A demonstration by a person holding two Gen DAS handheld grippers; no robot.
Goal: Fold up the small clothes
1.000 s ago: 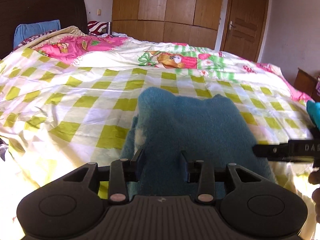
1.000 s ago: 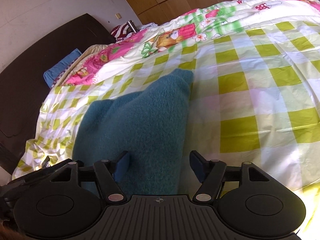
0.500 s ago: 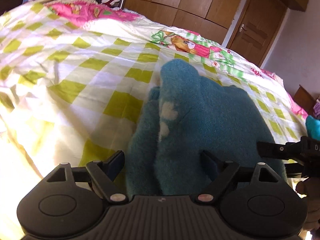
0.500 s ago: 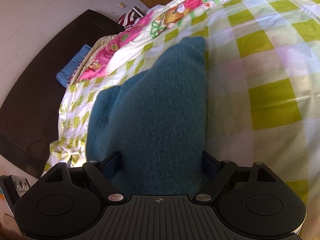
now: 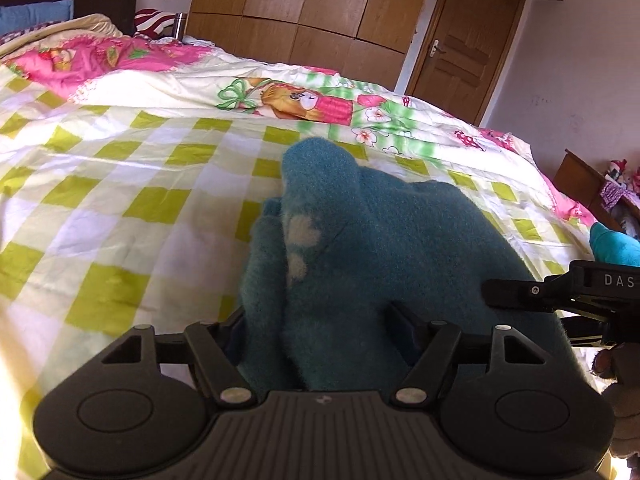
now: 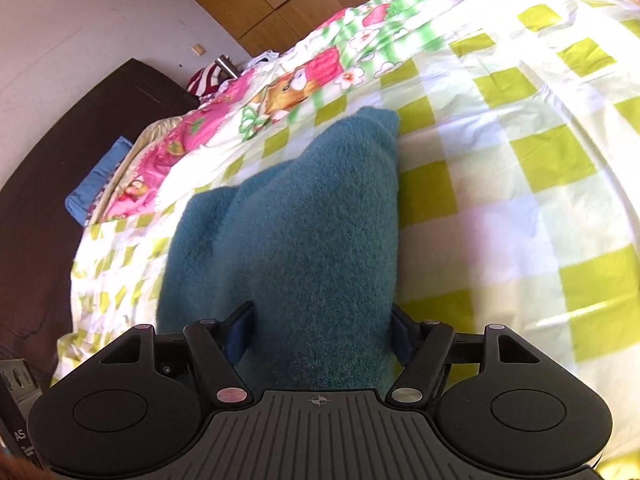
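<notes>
**Straddling a teal fleece garment on the checked quilt**

Holding both claws low over the bed. My left gripper (image 5: pixel 316 332) has its jaws spread wide, one finger on each side of a bunched ridge of the teal fleece garment (image 5: pixel 384 240); the fabric fills the gap, but whether the pads press it I cannot tell. My right gripper (image 6: pixel 320 328) stands the same way: jaws wide, the fleece humped up between the fingers (image 6: pixel 240 330), its right edge touching the inner face of the right finger.

From the left wrist view, two pale heart-shaped marks show on the fleece just beyond the left finger, beside a fold line. The black body of the right gripper juts in at the right edge, with part of a hand (image 5: pixel 620 380) below it.

The garment lies on a green-and-white checked quilt (image 5: pixel 120 184), its far end tapering to a rounded point. Beyond that, the quilt carries a cartoon-print band in pink and green.

Farther off: a blue pillow (image 6: pixel 100 180) against a dark headboard (image 6: pixel 60 152), a brown wardrobe (image 5: pixel 304 12), and a wooden door (image 5: pixel 460 44) at the back right.
</notes>
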